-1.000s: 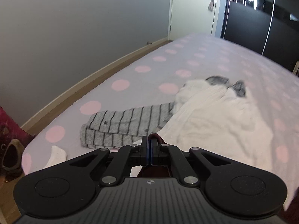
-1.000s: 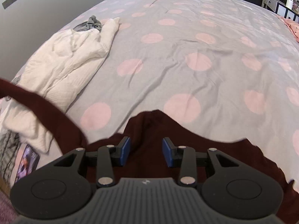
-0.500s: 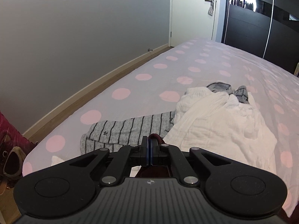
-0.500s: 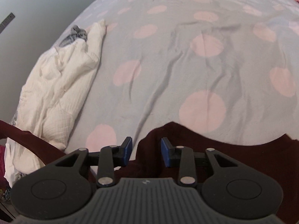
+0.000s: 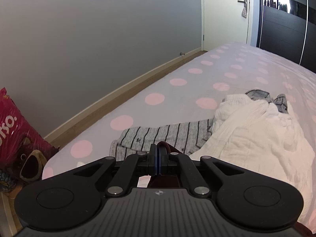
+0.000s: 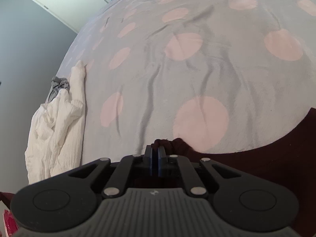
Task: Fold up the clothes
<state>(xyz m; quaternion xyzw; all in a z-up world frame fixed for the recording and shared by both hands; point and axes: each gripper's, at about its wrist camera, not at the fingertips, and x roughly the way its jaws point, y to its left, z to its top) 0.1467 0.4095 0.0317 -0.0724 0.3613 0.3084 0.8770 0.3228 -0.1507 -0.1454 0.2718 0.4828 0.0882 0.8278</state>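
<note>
**Both grippers pinching maroon garment: lift evenly**

Left wrist: left gripper (image 5: 158, 154) pressed together on maroon garment (image 5: 165, 145), striped top (image 5: 167, 134) at 12 o'clock.

Right wrist: right gripper (image 6: 155, 155), jaws just closing, pinches the maroon garment's (image 6: 256, 167) edge at 12 o'clock; keep tension level, avoid dragging bedspread (image 6: 197, 69).

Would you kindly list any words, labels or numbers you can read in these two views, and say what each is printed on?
"rso." in white letters on the red plastic bag beside the bed; the word's start is cut off at the picture's edge.
Small yellow print at the bag's top: too small to read.
Nothing else legible.
</note>
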